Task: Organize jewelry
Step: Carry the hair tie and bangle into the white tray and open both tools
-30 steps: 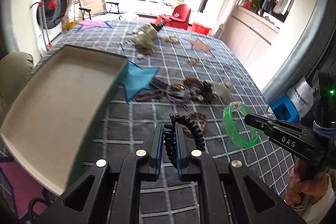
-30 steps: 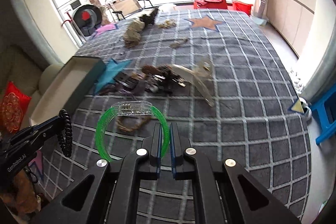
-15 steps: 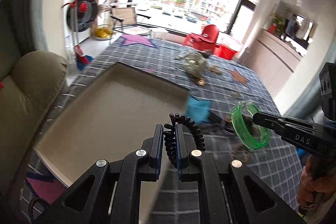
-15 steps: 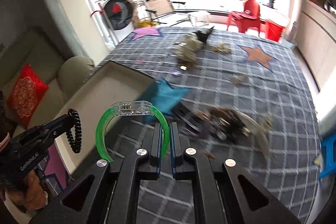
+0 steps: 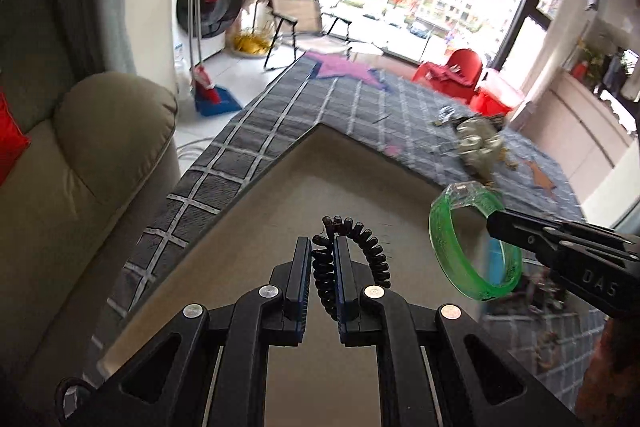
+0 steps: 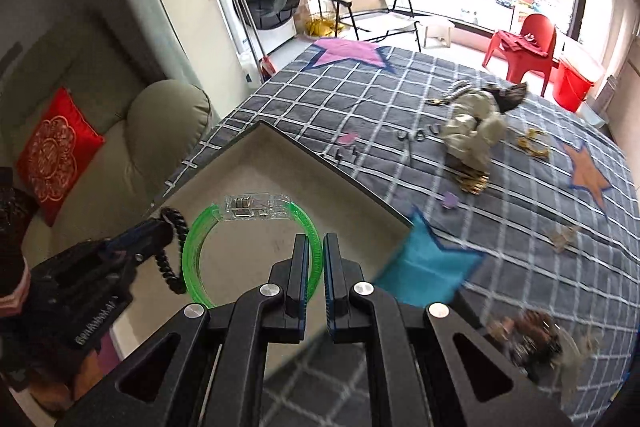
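My left gripper (image 5: 323, 247) is shut on a black coiled band (image 5: 362, 247) and holds it above the beige tray (image 5: 304, 195). My right gripper (image 6: 314, 247) is shut on a green translucent bangle (image 6: 200, 243) with a clear clasp, also above the tray (image 6: 256, 179). In the left wrist view the bangle (image 5: 448, 247) hangs from the right gripper at right. In the right wrist view the left gripper (image 6: 160, 231) with the black band (image 6: 176, 223) is at left.
The tray lies on a grey checked cloth (image 6: 400, 115) with star patches. Heaps of jewelry lie on it: a pale pile (image 6: 476, 131), gold pieces (image 6: 534, 143), a dark blurred pile (image 6: 532, 343). A beige sofa (image 5: 80, 155) stands left.
Both grippers have moved left from the jewelry piles to above the tray, each carrying its piece. The grips have not changed.
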Demonstrator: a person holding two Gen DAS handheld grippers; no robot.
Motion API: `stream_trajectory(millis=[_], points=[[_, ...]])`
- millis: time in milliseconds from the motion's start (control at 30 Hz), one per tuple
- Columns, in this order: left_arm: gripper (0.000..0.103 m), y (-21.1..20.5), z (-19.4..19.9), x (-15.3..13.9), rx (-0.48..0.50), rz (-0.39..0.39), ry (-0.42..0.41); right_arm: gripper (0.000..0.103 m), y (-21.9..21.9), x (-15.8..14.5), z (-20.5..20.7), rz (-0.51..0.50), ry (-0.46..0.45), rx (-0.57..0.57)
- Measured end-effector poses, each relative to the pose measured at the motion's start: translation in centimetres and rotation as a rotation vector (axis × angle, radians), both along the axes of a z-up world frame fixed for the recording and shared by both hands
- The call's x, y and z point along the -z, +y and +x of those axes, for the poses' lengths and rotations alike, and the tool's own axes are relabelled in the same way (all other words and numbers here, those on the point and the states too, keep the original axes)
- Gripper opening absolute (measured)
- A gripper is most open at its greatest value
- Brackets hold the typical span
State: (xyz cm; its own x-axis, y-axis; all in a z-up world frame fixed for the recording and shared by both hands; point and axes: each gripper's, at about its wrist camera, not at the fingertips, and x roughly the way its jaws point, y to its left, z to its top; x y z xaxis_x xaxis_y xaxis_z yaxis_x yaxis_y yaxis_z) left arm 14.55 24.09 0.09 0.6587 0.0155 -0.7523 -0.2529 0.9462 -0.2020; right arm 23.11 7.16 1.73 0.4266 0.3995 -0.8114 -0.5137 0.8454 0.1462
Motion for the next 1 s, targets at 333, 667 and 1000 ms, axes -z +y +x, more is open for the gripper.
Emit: stream_trajectory(millis=[333,667,1000], points=[[0.013,1.1,3.2,3.1,-0.036,-0.006,0.107,0.008,2.5,4.9,4.2,-0.021,0.069,0.037],[0.013,1.3,3.9,4.1,-0.055,-0.021,0.180,0.008,3.0,6.6,4.9,-0.056,0.077,0.043],[0.013,0.8,4.1,4.1,-0.075,0.015,0.212,0.046,2.7,5.9,4.6,-0.047,0.089,0.059]])
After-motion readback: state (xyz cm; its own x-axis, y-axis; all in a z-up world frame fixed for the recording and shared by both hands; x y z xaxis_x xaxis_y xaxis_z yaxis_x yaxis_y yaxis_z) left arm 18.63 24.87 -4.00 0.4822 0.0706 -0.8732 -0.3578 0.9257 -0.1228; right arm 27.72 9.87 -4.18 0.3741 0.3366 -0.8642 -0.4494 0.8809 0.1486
